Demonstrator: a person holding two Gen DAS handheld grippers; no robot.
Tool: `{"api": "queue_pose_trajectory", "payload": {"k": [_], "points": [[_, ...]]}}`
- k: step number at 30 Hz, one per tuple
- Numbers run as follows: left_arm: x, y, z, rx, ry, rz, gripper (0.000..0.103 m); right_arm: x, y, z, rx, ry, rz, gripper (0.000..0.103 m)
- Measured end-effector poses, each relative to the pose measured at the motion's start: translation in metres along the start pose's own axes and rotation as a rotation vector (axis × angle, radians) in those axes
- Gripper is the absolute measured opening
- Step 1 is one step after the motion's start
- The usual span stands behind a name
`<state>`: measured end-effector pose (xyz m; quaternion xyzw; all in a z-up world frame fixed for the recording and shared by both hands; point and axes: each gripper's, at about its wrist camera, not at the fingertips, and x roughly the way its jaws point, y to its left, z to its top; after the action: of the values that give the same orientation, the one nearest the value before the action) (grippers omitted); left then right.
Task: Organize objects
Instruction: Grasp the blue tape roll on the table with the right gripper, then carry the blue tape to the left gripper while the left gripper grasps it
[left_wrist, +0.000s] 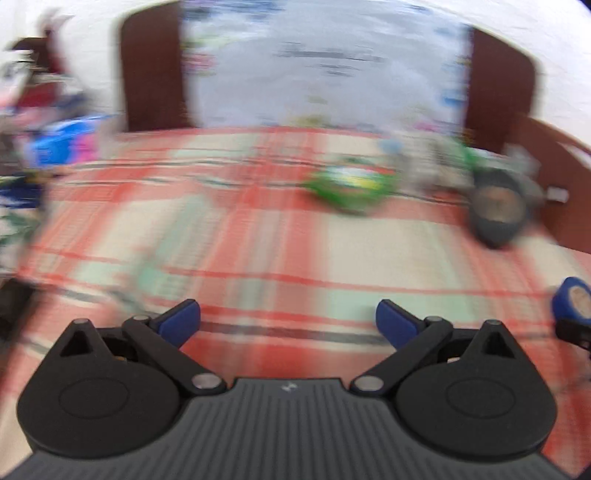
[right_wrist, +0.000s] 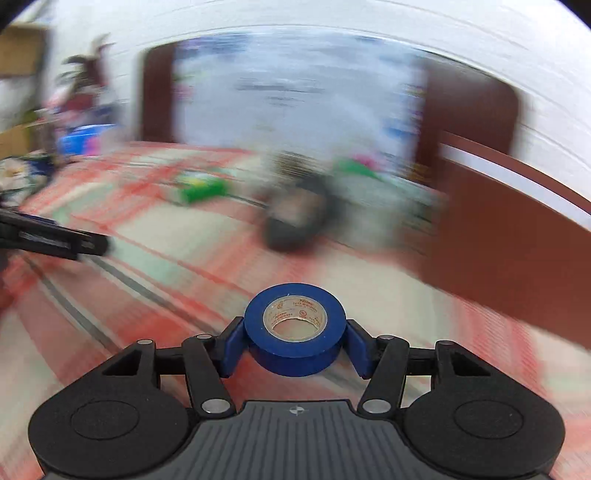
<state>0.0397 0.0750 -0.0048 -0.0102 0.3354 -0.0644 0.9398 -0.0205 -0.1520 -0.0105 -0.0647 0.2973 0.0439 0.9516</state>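
Bright, even daylight fills both views. Heavy motion blur smears the background, while nearby parts stay sharp. Fisheye distortion curves the edges.

Both tongs, left (left_wrist: 288, 321) and right (right_wrist: 295, 343), are showing black linkage arms, silver pivot screws, blue finger pads (right_wrist: 232, 347) and a ribbed grey housing.

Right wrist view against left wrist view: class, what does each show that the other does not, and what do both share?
Only the right wrist view shows the right gripper shut on the roll of blue tape, with the printed core facing the camera. Only the left wrist view shows the left gripper open with nothing between its fingers. Both share the red checked cloth, a blurred green packet, a dark round object too blurred to name, and the brown headboard.
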Motion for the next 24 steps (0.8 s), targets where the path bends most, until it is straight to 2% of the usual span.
{"api": "queue_pose_trajectory", "payload": {"k": [2, 3, 4, 5, 7, 8, 10, 11, 12, 15, 17, 19, 20, 22, 24], "points": [[-0.003, -0.035, 0.005, 0.02, 0.032, -0.128, 0.096, -0.019, -0.035, -0.016, 0.09, 0.019, -0.051, 0.054], [-0.004, -0.056, 0.009, 0.044, 0.05, -0.2, 0.091, -0.028, -0.047, -0.022, 0.125, 0.024, -0.059, 0.054], [-0.005, -0.078, 0.013, 0.069, 0.066, -0.271, 0.09, -0.035, -0.057, -0.027, 0.14, 0.03, -0.069, 0.057], [-0.008, -0.1, 0.016, 0.098, 0.078, -0.34, 0.089, -0.041, -0.063, -0.031, 0.149, 0.036, -0.082, 0.069], [-0.015, -0.146, 0.021, 0.178, 0.09, -0.434, 0.089, -0.05, -0.074, -0.039, 0.179, 0.046, -0.117, 0.083], [-0.018, -0.164, 0.021, 0.215, 0.098, -0.458, 0.089, -0.054, -0.079, -0.045, 0.195, 0.047, -0.114, 0.081], [-0.017, -0.193, 0.02, 0.266, 0.143, -0.477, 0.083, -0.059, -0.084, -0.05, 0.199, 0.027, -0.101, 0.079], [-0.012, -0.202, 0.019, 0.275, 0.18, -0.467, 0.075, -0.059, -0.085, -0.05, 0.19, 0.027, -0.102, 0.078], [-0.008, -0.205, 0.02, 0.266, 0.226, -0.454, 0.066, -0.058, -0.085, -0.05, 0.18, 0.03, -0.094, 0.078], [0.005, -0.199, 0.022, 0.198, 0.319, -0.458, 0.059, -0.058, -0.082, -0.048, 0.139, 0.019, -0.036, 0.074], [0.006, -0.2, 0.022, 0.189, 0.325, -0.437, 0.057, -0.052, -0.079, -0.04, 0.115, 0.009, 0.003, 0.074], [0.007, -0.204, 0.019, 0.197, 0.346, -0.445, 0.045, -0.042, -0.076, -0.034, 0.095, 0.037, 0.027, 0.072], [0.008, -0.208, 0.017, 0.212, 0.349, -0.45, 0.035, -0.033, -0.074, -0.032, 0.084, 0.057, 0.033, 0.069], [0.009, -0.224, 0.017, 0.272, 0.327, -0.449, 0.023, -0.025, -0.073, -0.027, 0.063, 0.043, 0.043, 0.057], [0.01, -0.236, 0.023, 0.304, 0.321, -0.426, 0.022, -0.023, -0.074, -0.025, 0.081, 0.024, 0.052, 0.057]]}}
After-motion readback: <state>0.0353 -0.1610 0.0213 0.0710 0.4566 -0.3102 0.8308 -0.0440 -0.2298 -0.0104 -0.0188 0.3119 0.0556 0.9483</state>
